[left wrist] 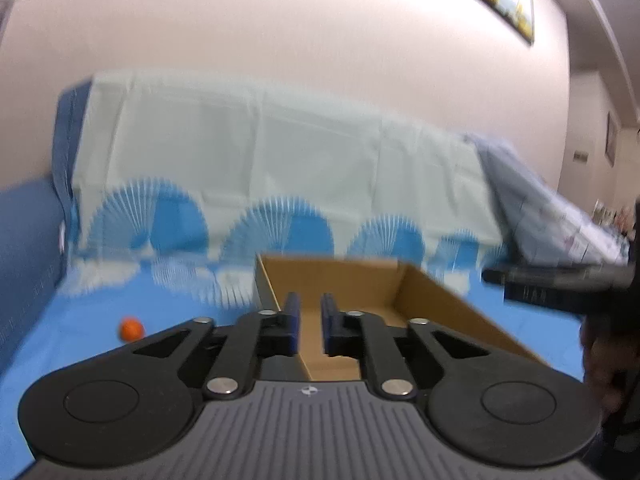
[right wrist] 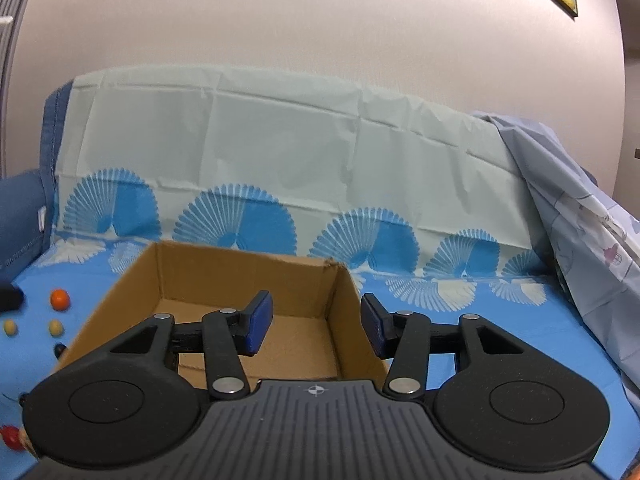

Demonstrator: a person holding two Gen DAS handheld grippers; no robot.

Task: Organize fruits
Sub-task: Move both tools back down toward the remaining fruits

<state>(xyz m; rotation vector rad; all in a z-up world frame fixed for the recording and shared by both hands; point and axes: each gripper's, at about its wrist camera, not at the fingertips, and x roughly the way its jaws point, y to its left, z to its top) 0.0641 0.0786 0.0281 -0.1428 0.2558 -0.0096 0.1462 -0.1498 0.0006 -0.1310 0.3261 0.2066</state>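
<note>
The left gripper [left wrist: 309,322], its blue pads drawn close with only a narrow slit between them and nothing in it, hangs above the near end of an open cardboard box [left wrist: 436,300] on a blue cloth [left wrist: 80,344] printed with white fan shapes. The left wrist view is smeared by motion blur. To the left of that gripper, a small orange fruit [left wrist: 131,328] lies alone on the cloth, well apart from the box. At the far right edge of the same view, a dark shape that seems to be the other tool reaches in at box height, too blurred to read.

The right gripper [right wrist: 316,328] stands with its jaws parted and empty, straddling the box's right-hand wall: its left finger over the inside of the box, its right finger outside it. In the right wrist view, the loose fruit sits left of the box: an orange one [right wrist: 60,299] farthest back, two small yellowish ones [right wrist: 55,327] nearer, a dark one half hidden by the box's corner, and a red one [right wrist: 10,436] at the lower left edge. What shows of the box floor is bare cardboard. Behind everything, the cloth rises pale over a sofa back [right wrist: 280,136], with a grey-blue sheet [right wrist: 568,200] draped at the right.
</note>
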